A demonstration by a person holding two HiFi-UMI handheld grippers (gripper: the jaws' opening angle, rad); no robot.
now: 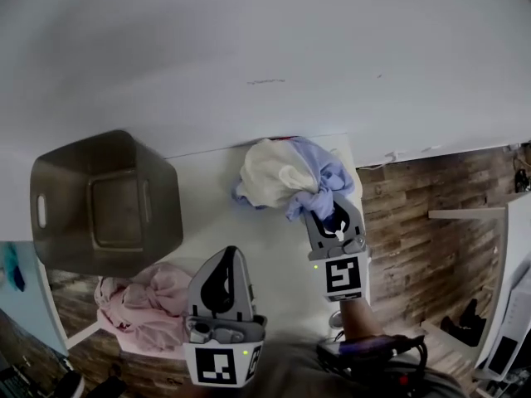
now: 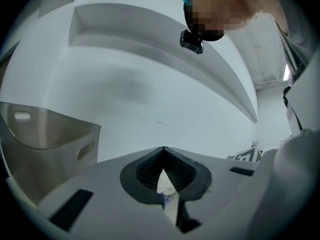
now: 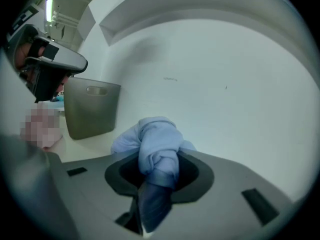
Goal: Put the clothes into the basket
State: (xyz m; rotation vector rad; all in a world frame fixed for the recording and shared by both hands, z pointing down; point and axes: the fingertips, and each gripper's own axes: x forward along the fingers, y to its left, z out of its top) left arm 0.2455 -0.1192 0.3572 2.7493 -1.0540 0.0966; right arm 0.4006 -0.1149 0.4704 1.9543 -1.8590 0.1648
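White counter point(image 1: 249, 222) set against a plain white wall point(image 1: 249, 40); wood floor past its right edge.

- Right gripper point(image 1: 330, 215): jaws clamped on a bunched fold of the blue garment point(image 3: 157, 149), cloth filling the gap between them.
- Left gripper point(image 1: 222, 280): jaws together, nothing in them, held over the near edge.
- Blue garment lay heaped with a white garment point(image 1: 270, 172) at the far right corner, the two touching and seemingly wound together.
- Pink garment point(image 1: 145, 301) sat at the near left edge.
- Basket point(image 1: 50, 181) stood at the far left corner, well apart from the heap.

Risks, as judged:
- The bite took only a fold, so it could slip during the carry.
- The white piece might drag along, then drop off the right edge.
- Trailing cloth could snag the basket rim and tip it.
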